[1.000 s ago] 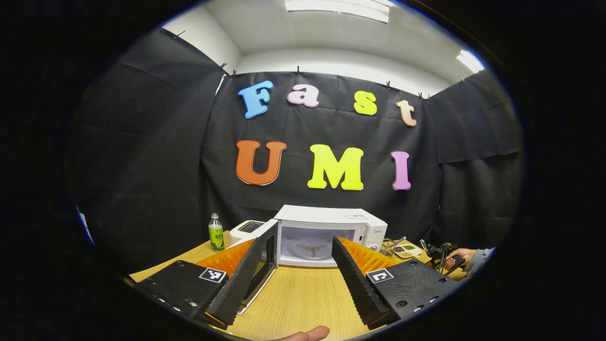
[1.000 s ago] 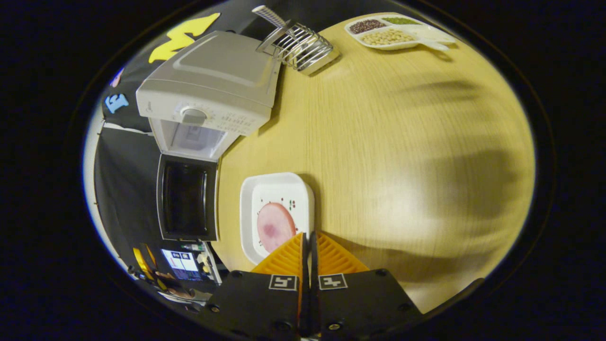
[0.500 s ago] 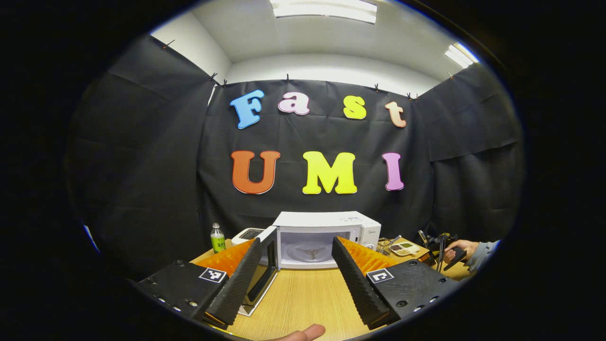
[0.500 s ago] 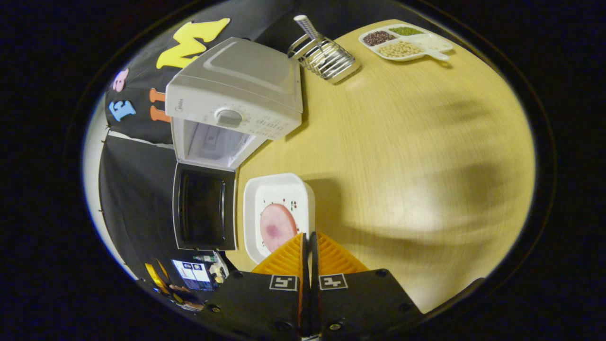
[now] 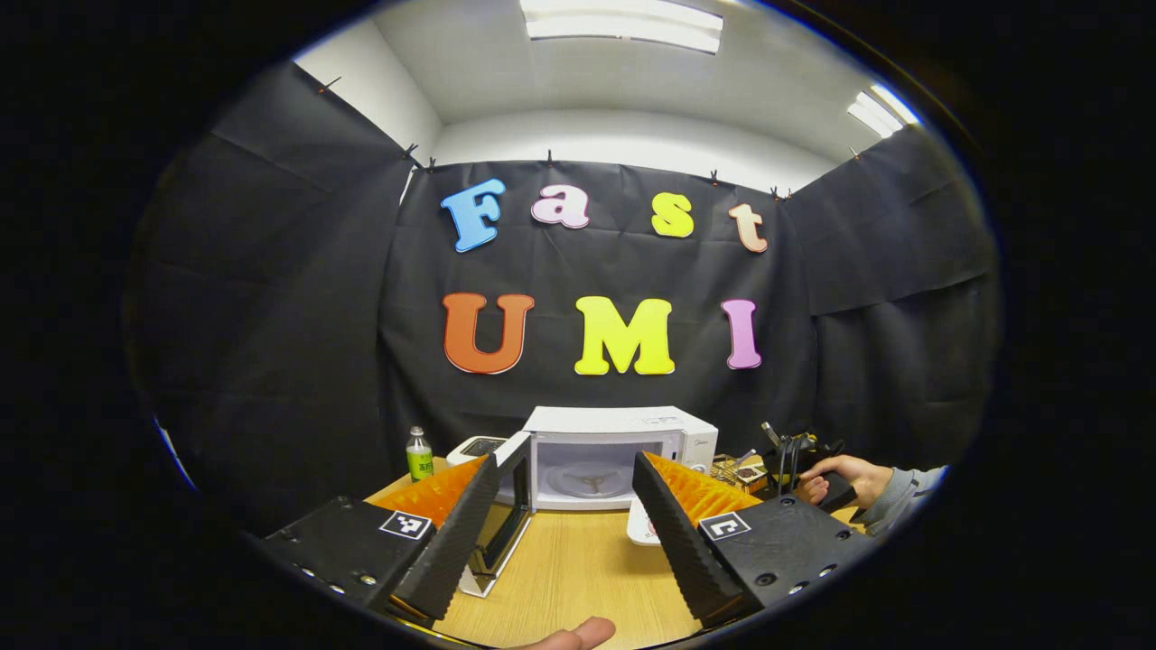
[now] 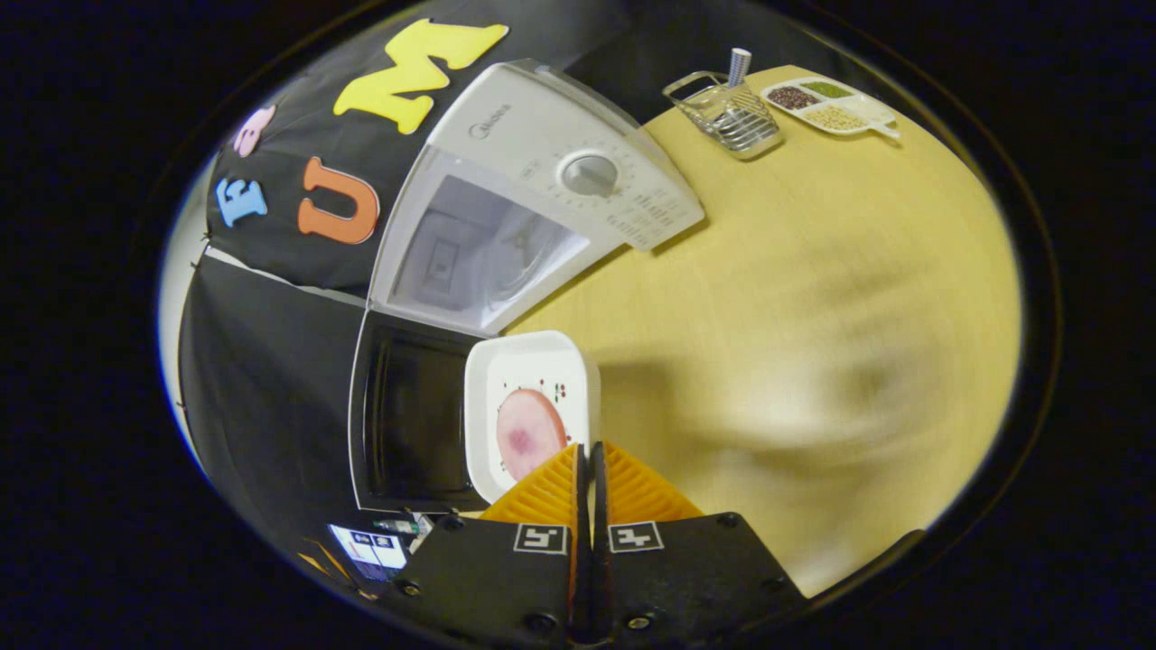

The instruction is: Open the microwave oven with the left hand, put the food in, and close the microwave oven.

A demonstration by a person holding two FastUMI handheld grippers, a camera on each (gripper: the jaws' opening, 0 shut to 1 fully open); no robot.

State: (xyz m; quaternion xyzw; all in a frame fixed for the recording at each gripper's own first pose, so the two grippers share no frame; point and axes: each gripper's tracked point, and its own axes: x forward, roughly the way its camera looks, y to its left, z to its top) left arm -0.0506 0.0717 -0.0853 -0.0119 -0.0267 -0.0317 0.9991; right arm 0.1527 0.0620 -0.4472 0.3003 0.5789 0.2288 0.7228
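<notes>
The right gripper is clamped tight on the near rim of a white square plate, and on the plate lies a round pink slice of meat. The plate is in the air, level with the front of the microwave, whose door stands swung wide open. In the right gripper view the plate partly overlaps the door, with the white cavity just beyond it.

The main danger, as I judge it, is the thin pinch on one rim: the far side of the plate hangs unsupported, so a tilt or a jolt could slide the meat off or let the plate slip. The plate's far corner could also knock the door or the lip of the opening if it goes in crooked.

The left gripper is spread wide and holds nothing, hanging well back over the wooden table and facing the cavity (the door edge sits just beside its left finger). The opening looks wider than the plate, with bare table in front of it. A wire rack and a tray of beans stand well off to the side, out of the path.
</notes>
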